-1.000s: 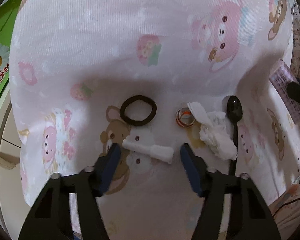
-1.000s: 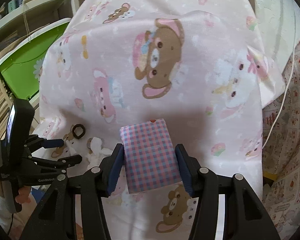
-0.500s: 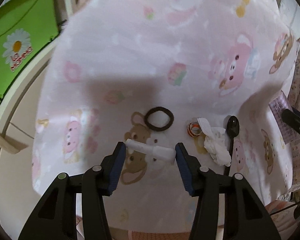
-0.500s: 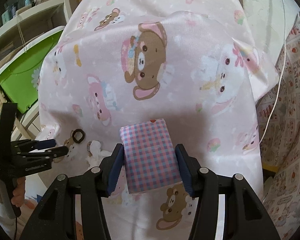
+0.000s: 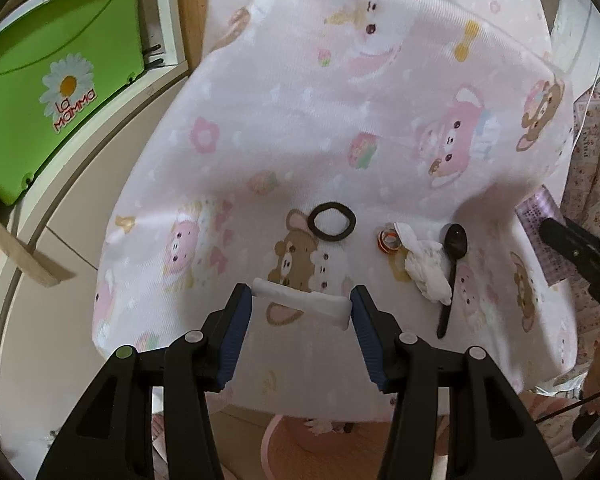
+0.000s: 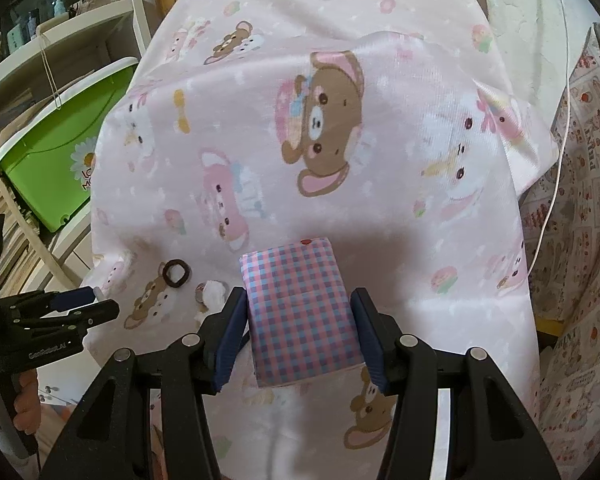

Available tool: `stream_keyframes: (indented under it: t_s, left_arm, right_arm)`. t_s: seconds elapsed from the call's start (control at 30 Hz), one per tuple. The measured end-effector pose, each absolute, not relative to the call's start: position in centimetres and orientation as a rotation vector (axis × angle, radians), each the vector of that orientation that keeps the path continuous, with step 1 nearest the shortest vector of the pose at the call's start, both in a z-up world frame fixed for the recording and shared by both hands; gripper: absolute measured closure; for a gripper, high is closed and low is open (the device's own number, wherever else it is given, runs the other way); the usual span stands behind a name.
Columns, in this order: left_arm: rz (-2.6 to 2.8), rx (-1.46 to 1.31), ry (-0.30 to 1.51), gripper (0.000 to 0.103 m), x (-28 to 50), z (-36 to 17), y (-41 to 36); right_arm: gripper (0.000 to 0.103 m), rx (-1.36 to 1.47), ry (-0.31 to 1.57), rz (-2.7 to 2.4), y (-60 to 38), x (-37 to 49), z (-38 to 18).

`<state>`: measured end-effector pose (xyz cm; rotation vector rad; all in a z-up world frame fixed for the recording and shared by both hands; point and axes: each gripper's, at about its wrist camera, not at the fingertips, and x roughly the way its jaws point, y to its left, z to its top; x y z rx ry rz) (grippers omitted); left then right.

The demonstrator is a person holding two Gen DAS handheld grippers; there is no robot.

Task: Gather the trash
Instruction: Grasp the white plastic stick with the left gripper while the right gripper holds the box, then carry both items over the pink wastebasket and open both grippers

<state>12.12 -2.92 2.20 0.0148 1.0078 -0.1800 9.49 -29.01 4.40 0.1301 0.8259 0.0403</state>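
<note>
My left gripper (image 5: 300, 306) is shut on a white stick-shaped scrap (image 5: 300, 299), which spans crosswise between the blue pads, lifted above the pink bear-print cloth (image 5: 340, 120). On the cloth beyond it lie a black hair tie (image 5: 332, 222), a small orange-and-silver ring (image 5: 388, 240), a crumpled white tissue (image 5: 426, 268) and a black plastic spoon (image 5: 452, 264). My right gripper (image 6: 300, 320) is shut on a pink-and-blue checked tissue pack (image 6: 300, 312), held over the cloth's right part. The left gripper (image 6: 100, 300) shows at the left edge of the right wrist view.
A green box (image 5: 48, 92) with a daisy label stands on white shelving at the left. The cloth's near edge drops off just below the left gripper. A flower-print fabric (image 6: 580, 240) and a white cord (image 6: 556, 160) lie at the right.
My left gripper has risen and drawn back with the white scrap between its pads, so more of the cloth and the green box show. The right gripper keeps its hold and place.
</note>
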Motion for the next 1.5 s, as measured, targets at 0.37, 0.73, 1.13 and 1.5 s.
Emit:
stream_keyframes:
  t_s: [0.37, 0.73, 1.13, 1.5]
  left_arm:
    - [-0.170, -0.105, 1.049, 0.054, 6.0, 1.2, -2.3]
    - [-0.147, -0.062, 1.055, 0.053, 3.3, 1.5, -1.0]
    - [-0.159, -0.131, 1.299, 0.054, 4.3, -4.2, -0.2]
    - [-0.161, -0.114, 1.492, 0.054, 4.2, -10.0, -2.1]
  right_arm:
    - [0.048, 0.160, 0.801, 0.075, -26.2, 4.9, 5.0]
    - [0.048, 0.193, 0.820, 0.300, -21.4, -1.5, 6.8]
    - [0.048, 0.143, 1.014, 0.303, -18.4, -2.7, 0.6]
    - [0.048, 0.058, 1.219, 0.277, -17.4, -2.2, -5.6]
